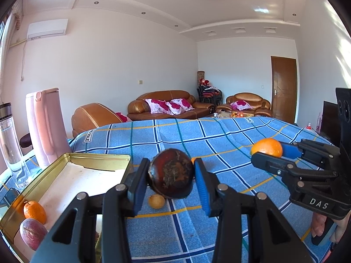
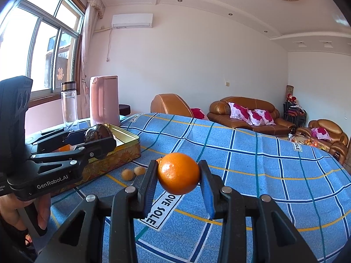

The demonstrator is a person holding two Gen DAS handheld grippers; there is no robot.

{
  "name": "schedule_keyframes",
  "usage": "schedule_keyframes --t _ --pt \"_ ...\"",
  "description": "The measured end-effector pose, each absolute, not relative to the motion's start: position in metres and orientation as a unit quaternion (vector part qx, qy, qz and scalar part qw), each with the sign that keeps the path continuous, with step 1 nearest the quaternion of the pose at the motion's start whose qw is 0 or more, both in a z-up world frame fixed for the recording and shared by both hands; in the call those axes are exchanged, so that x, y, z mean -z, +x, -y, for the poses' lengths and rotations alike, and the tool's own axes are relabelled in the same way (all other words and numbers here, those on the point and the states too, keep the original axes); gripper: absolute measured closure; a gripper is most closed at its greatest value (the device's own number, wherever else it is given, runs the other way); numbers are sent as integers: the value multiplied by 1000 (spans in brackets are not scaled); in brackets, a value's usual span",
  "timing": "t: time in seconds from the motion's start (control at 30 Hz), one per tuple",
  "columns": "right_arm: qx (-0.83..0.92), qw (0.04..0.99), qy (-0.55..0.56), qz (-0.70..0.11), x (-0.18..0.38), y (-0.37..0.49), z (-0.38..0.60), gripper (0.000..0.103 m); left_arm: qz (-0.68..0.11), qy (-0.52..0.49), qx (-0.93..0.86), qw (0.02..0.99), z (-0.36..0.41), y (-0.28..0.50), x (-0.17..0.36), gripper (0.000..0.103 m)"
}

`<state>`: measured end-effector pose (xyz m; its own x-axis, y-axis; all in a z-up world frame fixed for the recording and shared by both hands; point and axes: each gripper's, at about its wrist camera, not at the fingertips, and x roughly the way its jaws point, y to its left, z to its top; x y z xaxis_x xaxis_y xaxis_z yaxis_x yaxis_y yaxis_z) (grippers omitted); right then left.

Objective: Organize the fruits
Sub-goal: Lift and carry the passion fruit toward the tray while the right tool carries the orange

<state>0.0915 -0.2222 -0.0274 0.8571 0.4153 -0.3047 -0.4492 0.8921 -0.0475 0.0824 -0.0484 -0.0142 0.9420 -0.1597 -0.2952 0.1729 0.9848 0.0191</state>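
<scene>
gripping a round orange point(image 2: 178, 173), right gripper point(image 2: 178, 175) points level.

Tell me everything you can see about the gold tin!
The tin is a shallow, open rectangular box that looks like metal, with shiny gold walls inside, a pale floor and a patterned gold-brown outside. It sits flat on the blue checked cloth, in front of a pink jug. Inside, near one end, lie an orange and a reddish-purple fruit. The left gripper, holding a dark brown fruit, is beside it, not touching.
</scene>
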Motion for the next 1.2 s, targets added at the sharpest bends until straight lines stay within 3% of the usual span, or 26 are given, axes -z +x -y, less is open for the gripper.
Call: schedule_keyframes --t 1.2 --pt "-297 939 -70 -161 29 79 147 64 -161 0 42 986 -3 59 14 61"
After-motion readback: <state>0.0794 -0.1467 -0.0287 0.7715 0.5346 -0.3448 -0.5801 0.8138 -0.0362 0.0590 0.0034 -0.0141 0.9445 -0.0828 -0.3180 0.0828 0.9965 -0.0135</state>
